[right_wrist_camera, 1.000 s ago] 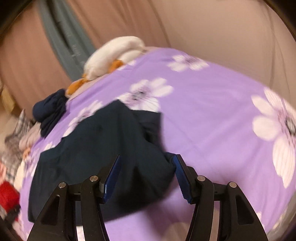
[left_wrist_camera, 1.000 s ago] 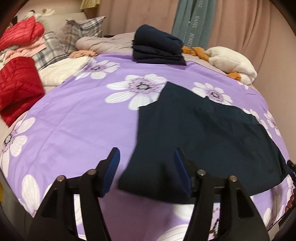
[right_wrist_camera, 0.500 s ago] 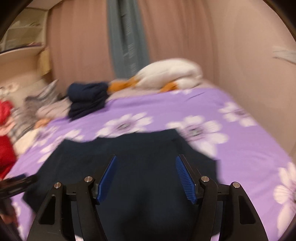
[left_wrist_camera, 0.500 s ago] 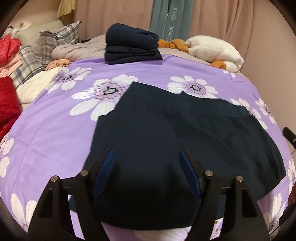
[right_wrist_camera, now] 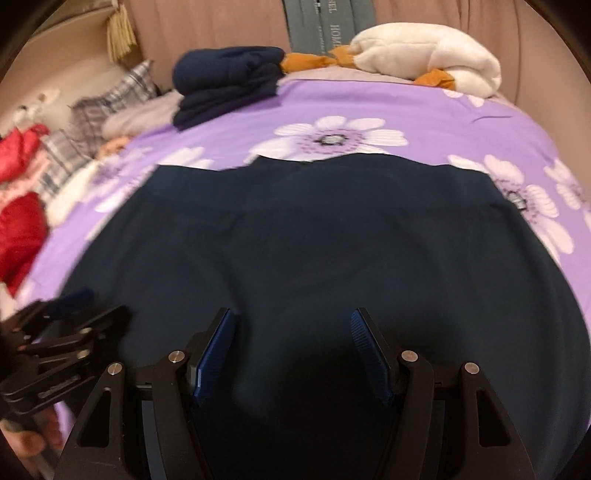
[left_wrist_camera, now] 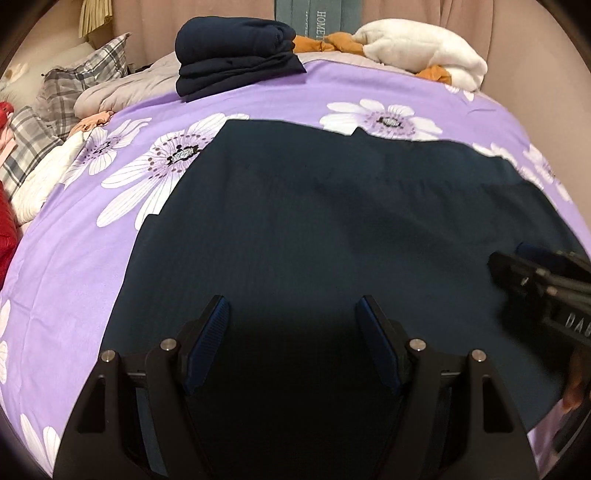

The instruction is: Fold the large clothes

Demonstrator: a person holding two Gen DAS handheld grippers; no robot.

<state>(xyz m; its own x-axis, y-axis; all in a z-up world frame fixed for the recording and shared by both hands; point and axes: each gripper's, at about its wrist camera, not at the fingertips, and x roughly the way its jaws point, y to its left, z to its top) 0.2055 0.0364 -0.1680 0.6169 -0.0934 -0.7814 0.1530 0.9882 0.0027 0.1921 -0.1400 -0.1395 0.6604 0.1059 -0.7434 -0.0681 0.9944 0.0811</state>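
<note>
Beyond the spread dark garment (left_wrist_camera: 295,229), folded navy clothes (left_wrist_camera: 232,59) sit.

A home bedroom is showing here: a bed under a purple sheet printed with white flowers (left_wrist_camera: 258,99), plaid grey pillows (left_wrist_camera: 85,77) lying far left, pinkish-brown curtains (right_wrist_camera: 207,33) hanging behind, a white plush duck (left_wrist_camera: 421,51) resting far right.

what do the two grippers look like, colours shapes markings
Both are matt black frames with triangular cut-outs and silver round screw heads. The left gripper and right gripper each carry two slim fingers lined with ribbed blue pads. Seen from the left wrist, the right gripper's side bears pale letters, only partly readable. No cables or sleeves show.
</note>
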